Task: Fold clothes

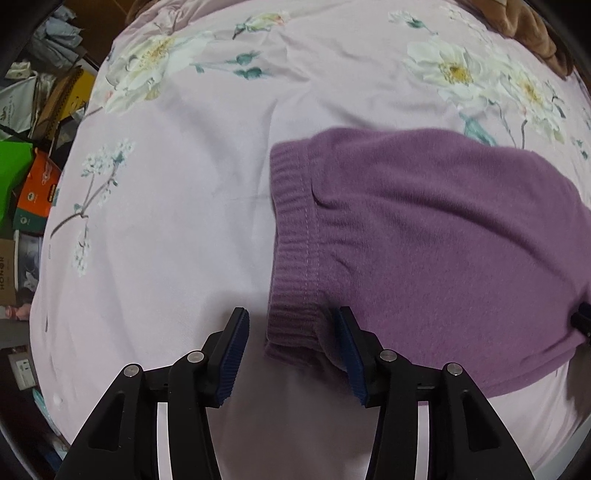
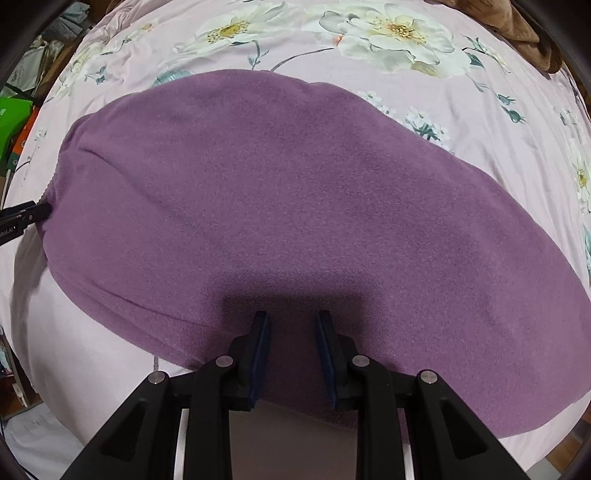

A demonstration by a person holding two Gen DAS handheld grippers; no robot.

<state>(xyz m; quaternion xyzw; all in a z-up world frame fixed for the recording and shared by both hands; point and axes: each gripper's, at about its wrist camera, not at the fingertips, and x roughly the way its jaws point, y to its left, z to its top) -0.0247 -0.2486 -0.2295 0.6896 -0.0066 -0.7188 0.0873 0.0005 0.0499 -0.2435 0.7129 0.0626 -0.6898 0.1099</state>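
Observation:
A purple fleece garment (image 1: 424,236) lies flat on the pink floral bedsheet (image 1: 177,206); its ribbed hem (image 1: 291,236) faces left. My left gripper (image 1: 291,339) is open, its jaws either side of the hem's near corner. In the right wrist view the garment (image 2: 280,206) fills the middle. My right gripper (image 2: 291,332) is open, its jaws standing over the garment's near edge, with cloth between them. The left gripper's tip (image 2: 26,216) shows at the garment's left end, and the right gripper's tip (image 1: 581,321) at the right edge of the left view.
Boxes and bags (image 1: 33,177) are piled on the floor beyond the bed's left edge. A brown blanket (image 1: 532,33) lies at the far right corner of the bed (image 2: 532,33). The sheet (image 2: 517,122) stretches far and left of the garment.

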